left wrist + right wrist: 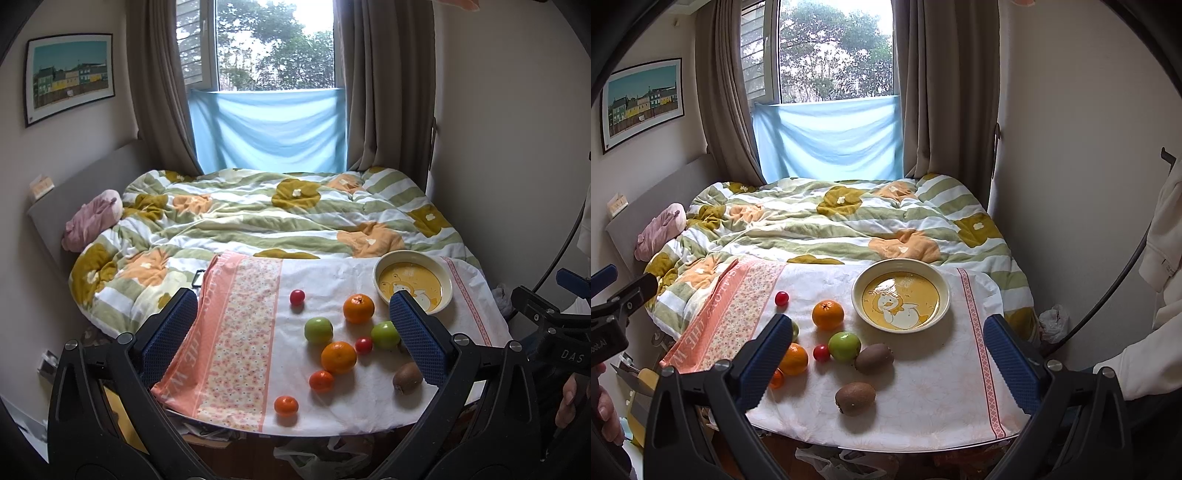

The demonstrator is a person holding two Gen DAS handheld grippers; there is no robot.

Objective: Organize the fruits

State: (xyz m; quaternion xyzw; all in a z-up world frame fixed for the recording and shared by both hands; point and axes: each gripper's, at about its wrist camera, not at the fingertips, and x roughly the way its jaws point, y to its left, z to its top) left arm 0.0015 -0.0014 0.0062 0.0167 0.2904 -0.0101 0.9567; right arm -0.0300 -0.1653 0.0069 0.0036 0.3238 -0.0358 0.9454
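Observation:
Fruit lies loose on a cloth-covered table (923, 398): several oranges (358, 308) (828, 314), two green apples (318, 329) (844, 346), two small red fruits (297, 297) (781, 298) and two kiwis (855, 398) (874, 357). A yellow bowl with a bear picture (443, 275) (942, 284) stands empty at the table's far right. My left gripper (293, 332) is open above the near left of the fruit. My right gripper (888, 354) is open above the kiwis. Neither holds anything.
A bed with a flowered quilt (258, 218) lies behind the table, against a curtained window. A pink-patterned cloth strip (229, 332) covers the table's left part. Plastic bags (849, 461) lie on the floor under the near edge. The person's sleeve (1145, 369) is at right.

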